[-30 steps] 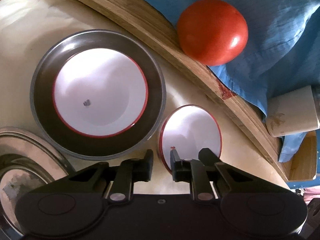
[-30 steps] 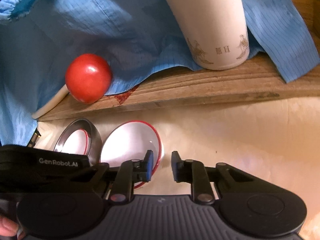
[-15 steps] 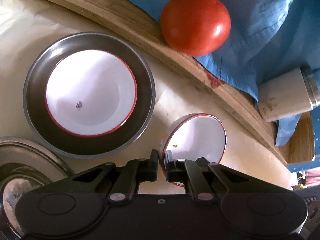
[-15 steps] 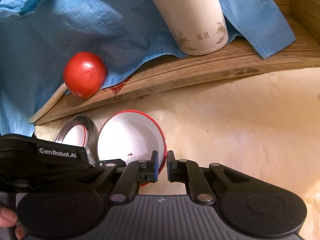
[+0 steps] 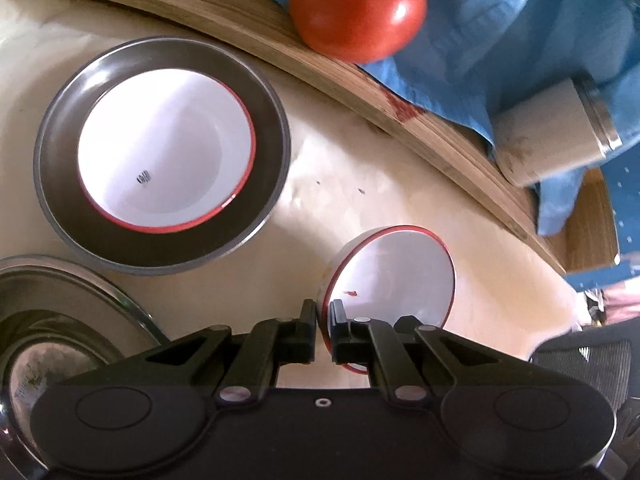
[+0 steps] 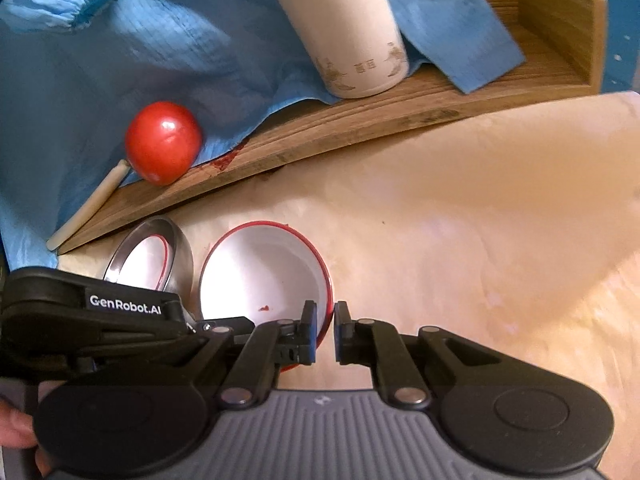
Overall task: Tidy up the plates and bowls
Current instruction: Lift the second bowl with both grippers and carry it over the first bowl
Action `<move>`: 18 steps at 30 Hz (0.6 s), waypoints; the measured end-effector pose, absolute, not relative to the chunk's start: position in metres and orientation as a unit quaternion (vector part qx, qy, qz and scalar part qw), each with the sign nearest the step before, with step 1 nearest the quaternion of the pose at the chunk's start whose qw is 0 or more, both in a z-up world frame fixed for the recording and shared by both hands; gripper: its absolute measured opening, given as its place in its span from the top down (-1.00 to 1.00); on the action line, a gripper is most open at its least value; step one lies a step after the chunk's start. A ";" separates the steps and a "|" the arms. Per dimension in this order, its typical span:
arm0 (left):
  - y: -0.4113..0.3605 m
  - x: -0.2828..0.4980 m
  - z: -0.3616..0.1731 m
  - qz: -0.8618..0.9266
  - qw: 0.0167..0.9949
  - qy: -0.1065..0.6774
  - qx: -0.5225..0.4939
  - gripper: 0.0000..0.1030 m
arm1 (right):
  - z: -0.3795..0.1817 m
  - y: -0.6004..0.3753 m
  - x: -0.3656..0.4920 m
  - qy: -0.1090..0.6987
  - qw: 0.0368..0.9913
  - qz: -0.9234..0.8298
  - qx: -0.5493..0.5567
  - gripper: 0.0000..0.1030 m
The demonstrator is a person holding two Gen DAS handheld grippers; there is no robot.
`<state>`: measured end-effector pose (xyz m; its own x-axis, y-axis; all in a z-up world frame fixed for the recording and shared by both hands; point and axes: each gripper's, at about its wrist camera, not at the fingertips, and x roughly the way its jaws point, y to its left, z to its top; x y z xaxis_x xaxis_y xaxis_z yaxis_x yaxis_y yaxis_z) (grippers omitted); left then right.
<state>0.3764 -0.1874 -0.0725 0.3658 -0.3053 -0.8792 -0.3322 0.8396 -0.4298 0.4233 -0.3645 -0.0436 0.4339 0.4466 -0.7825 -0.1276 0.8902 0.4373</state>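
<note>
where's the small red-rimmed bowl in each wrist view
Left wrist: small red-rimmed bowl is lower right of centre, tilted, its near rim between the left gripper's jaws.
Right wrist: bowl is lower centre-left, its right rim between the right gripper's jaws.
Shared landmark: red tomato on the wooden board.

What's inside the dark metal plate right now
A white bowl with a red rim sits inside the dark metal plate, open side up, with only a small dark mark on its floor. The plate's centre beneath the bowl is covered, so anything there is hidden.
</note>
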 end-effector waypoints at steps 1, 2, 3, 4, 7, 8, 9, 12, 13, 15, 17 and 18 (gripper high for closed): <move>-0.188 0.376 -0.072 0.004 0.777 0.565 -0.279 0.89 | -0.043 -0.365 0.421 0.503 0.832 0.169 0.163 0.82; -0.189 0.375 -0.071 0.000 0.777 0.566 -0.275 0.89 | -0.043 -0.366 0.418 0.503 0.832 0.166 0.166 0.82; -0.190 0.373 -0.070 -0.004 0.778 0.566 -0.272 0.89 | -0.043 -0.367 0.416 0.504 0.832 0.163 0.167 0.81; -0.190 0.373 -0.070 -0.009 0.778 0.567 -0.269 0.89 | -0.043 -0.367 0.414 0.504 0.832 0.159 0.168 0.81; -0.190 0.369 -0.067 -0.022 0.779 0.568 -0.264 0.89 | -0.039 -0.368 0.410 0.501 0.835 0.149 0.169 0.81; -0.191 0.369 -0.066 -0.027 0.779 0.569 -0.263 0.89 | -0.037 -0.368 0.409 0.500 0.837 0.146 0.169 0.81; -0.193 0.370 -0.066 -0.030 0.779 0.569 -0.262 0.89 | -0.035 -0.369 0.408 0.499 0.838 0.144 0.169 0.81; -0.195 0.372 -0.064 -0.044 0.780 0.568 -0.259 0.89 | -0.029 -0.373 0.404 0.495 0.842 0.134 0.168 0.81; -0.198 0.374 -0.064 -0.047 0.780 0.568 -0.258 0.89 | -0.027 -0.374 0.403 0.494 0.843 0.131 0.168 0.81; -0.199 0.373 -0.062 -0.056 0.782 0.566 -0.256 0.89 | -0.024 -0.376 0.401 0.491 0.845 0.125 0.168 0.81; -0.199 0.373 -0.059 -0.063 0.784 0.562 -0.256 0.89 | -0.019 -0.378 0.398 0.488 0.848 0.120 0.168 0.80; -0.198 0.372 -0.058 -0.067 0.785 0.559 -0.257 0.89 | -0.017 -0.380 0.397 0.487 0.849 0.118 0.167 0.80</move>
